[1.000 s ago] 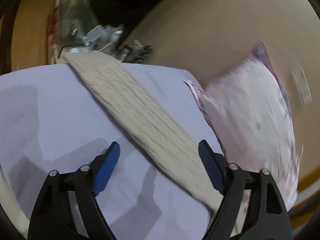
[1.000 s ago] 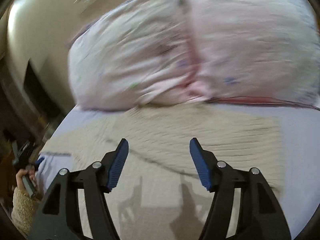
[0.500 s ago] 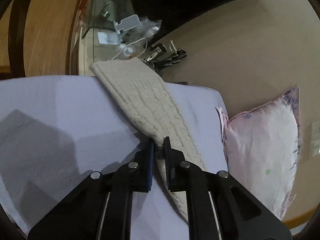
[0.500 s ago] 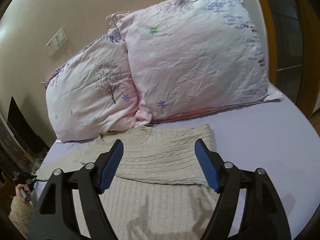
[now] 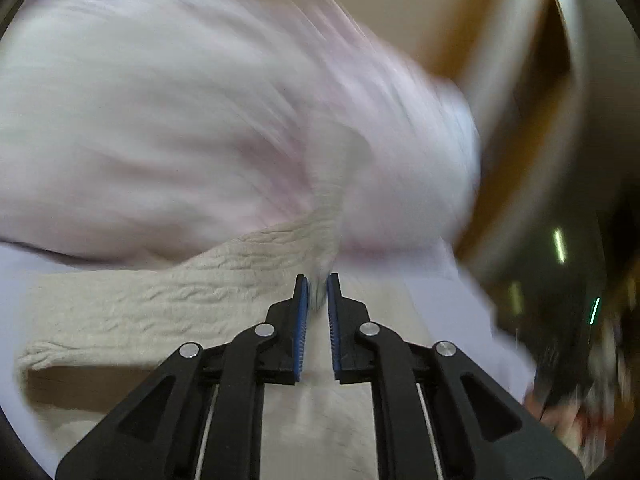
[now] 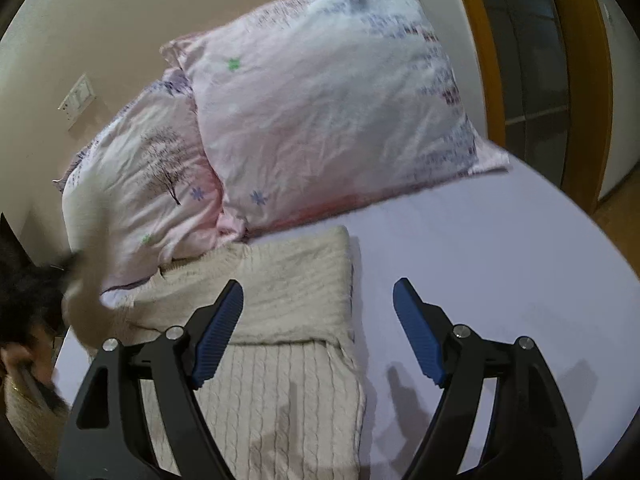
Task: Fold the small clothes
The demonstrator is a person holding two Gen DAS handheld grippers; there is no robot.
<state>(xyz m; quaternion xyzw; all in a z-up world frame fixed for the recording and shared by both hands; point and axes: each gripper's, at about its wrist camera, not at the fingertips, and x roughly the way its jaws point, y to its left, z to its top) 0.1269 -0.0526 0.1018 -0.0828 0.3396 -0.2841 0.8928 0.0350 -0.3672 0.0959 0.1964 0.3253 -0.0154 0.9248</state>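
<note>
The left gripper has its jaws clamped on the cream sweater's sleeve. The right gripper hangs above the sweater, jaws apart, pillows beyond.

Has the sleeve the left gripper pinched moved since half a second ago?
Yes. The sleeve, pinched in the left gripper, is now lifted off the sheet toward the pillows.

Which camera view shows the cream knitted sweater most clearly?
The right wrist view: the sweater lies sharp on the bed sheet below the pillows, with one sleeve folded across it. The left wrist view is blurred by motion and shows only the sleeve pinched in the left tool.
</note>
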